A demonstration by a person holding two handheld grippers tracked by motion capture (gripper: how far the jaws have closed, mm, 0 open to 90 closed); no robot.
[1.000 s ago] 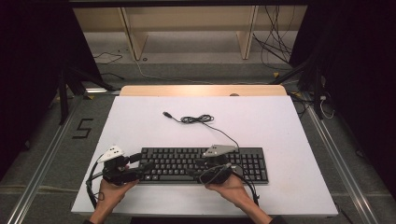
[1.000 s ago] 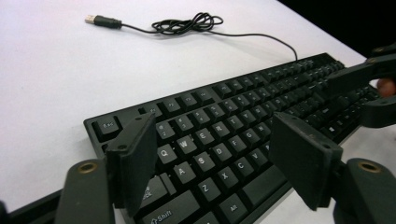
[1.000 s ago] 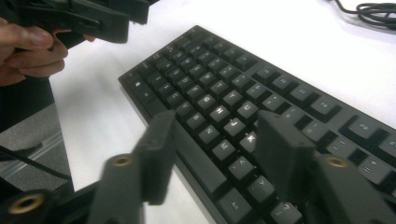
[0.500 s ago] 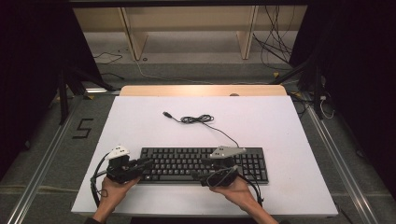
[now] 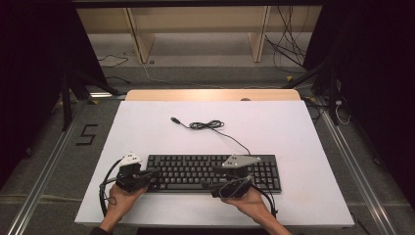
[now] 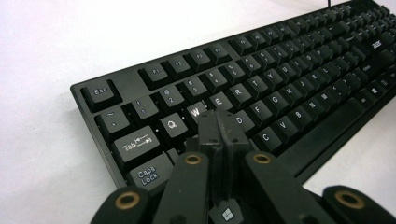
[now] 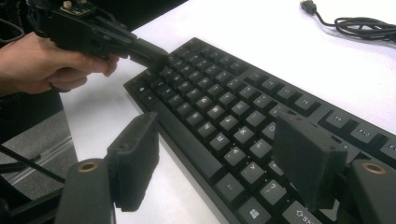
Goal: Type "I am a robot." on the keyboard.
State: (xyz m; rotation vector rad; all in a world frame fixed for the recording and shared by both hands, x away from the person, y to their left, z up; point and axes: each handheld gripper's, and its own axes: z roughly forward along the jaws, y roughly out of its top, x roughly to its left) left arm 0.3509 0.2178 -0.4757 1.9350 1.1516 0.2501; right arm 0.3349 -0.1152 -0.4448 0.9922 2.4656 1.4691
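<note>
A black keyboard [image 5: 195,166] lies near the table's front edge. Its cable [image 5: 205,125] is coiled behind it, ending in a USB plug [image 5: 173,119]. My left gripper [image 5: 154,172] is over the keyboard's left end. Its jaws have just been closing and now stand shut with nothing between them, their tip [image 6: 219,126] above the keys by W and D on the keyboard [image 6: 280,70]. My right gripper [image 5: 211,178] is at the middle of the front edge. Its jaws have just been opening and stand open [image 7: 222,158], astride the front rows of the keyboard [image 7: 219,93] without pressing on it.
The white tabletop [image 5: 293,132] has free room behind and to the right of the keyboard. A wooden strip [image 5: 210,95] runs along its far edge, with shelving beyond. In the right gripper view the left gripper [image 7: 149,53] and its hand [image 7: 42,60] are at the keyboard's far end.
The left gripper's jaws have come together over the keys. The right gripper's jaws stand a little wider and it has drifted slightly right. The keyboard and cable have not moved.
</note>
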